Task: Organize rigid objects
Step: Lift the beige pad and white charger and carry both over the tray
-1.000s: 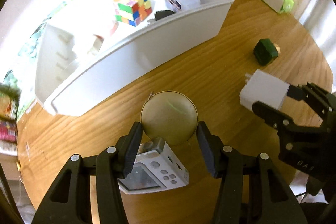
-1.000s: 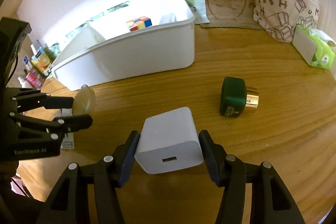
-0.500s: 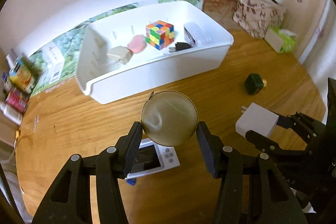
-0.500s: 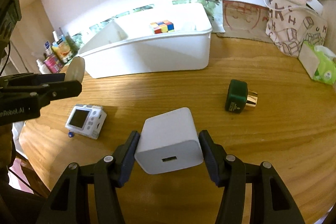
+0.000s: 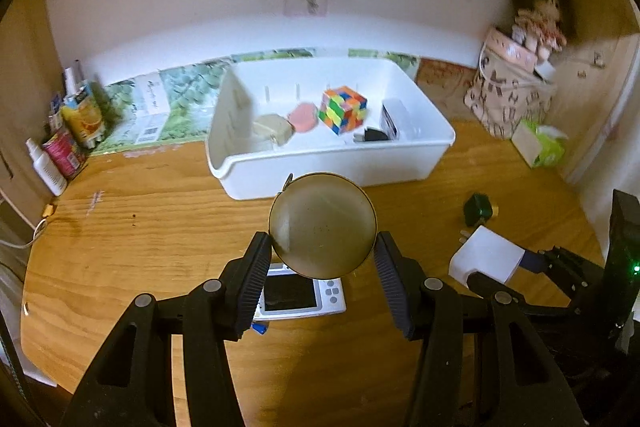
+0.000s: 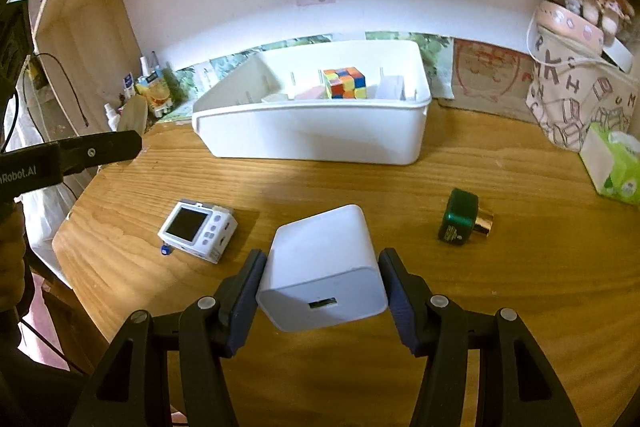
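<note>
My left gripper [image 5: 322, 259] is shut on a round gold disc [image 5: 322, 225], held in the air above a small white camera [image 5: 298, 293] that lies on the wooden table. My right gripper [image 6: 322, 291] is shut on a white charger cube [image 6: 322, 269], also lifted off the table; the charger cube [image 5: 486, 257] shows at the right of the left wrist view. A white bin [image 5: 360, 163] stands at the back and holds a colourful puzzle cube [image 5: 343, 109] and several small items. A green bottle with a gold cap [image 6: 462, 217] lies on the table to the right.
A patterned bag [image 6: 576, 95] and a green tissue pack [image 6: 614, 169] sit at the back right. Bottles and packets [image 5: 68, 143] crowd the back left corner. The round table's front edge [image 6: 80, 267] drops off at the left. A doll [image 5: 536, 23] sits on the bag.
Both grippers have risen with their objects, the left one more, rolling level. The bin now appears farther away and the camera lies fully below the left gripper.
</note>
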A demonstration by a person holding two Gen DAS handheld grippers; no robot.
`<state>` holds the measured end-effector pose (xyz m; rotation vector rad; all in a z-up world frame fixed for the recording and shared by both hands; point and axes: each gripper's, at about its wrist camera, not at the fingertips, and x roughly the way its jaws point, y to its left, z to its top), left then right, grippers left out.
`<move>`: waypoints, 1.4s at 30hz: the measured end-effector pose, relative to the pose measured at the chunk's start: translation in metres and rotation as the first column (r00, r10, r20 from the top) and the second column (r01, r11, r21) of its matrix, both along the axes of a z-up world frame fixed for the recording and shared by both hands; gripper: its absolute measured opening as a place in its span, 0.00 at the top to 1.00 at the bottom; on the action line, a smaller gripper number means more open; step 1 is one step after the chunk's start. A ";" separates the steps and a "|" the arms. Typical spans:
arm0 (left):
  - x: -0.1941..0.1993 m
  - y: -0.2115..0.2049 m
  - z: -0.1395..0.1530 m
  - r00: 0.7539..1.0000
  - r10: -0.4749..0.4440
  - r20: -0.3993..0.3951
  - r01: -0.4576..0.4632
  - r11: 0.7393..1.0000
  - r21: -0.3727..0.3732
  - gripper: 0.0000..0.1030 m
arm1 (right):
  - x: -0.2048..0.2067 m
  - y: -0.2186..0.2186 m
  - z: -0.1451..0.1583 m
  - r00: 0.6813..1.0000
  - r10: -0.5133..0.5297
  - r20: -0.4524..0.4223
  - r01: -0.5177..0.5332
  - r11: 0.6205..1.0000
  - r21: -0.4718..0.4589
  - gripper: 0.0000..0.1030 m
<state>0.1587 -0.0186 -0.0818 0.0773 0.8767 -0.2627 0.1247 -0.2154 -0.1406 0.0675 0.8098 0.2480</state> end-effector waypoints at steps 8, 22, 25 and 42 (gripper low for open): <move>-0.004 0.013 0.019 0.997 0.070 0.043 -0.069 0.997 -0.024 0.45 | 0.007 0.000 0.020 0.998 0.024 0.055 -0.025 1.000 0.009 0.43; 0.016 0.031 0.043 0.981 0.148 0.127 -0.143 0.988 -0.049 0.45 | 0.035 0.003 0.062 0.981 0.035 0.189 -0.034 0.999 -0.011 0.43; 0.025 0.036 0.046 0.977 0.170 0.131 -0.161 0.984 -0.071 0.45 | 0.042 0.004 0.066 0.979 0.033 0.203 -0.031 0.999 -0.017 0.44; 0.094 0.028 0.041 0.984 0.131 0.120 -0.115 0.985 -0.127 0.44 | 0.094 0.017 0.065 0.967 0.061 0.248 -0.051 0.998 -0.048 0.51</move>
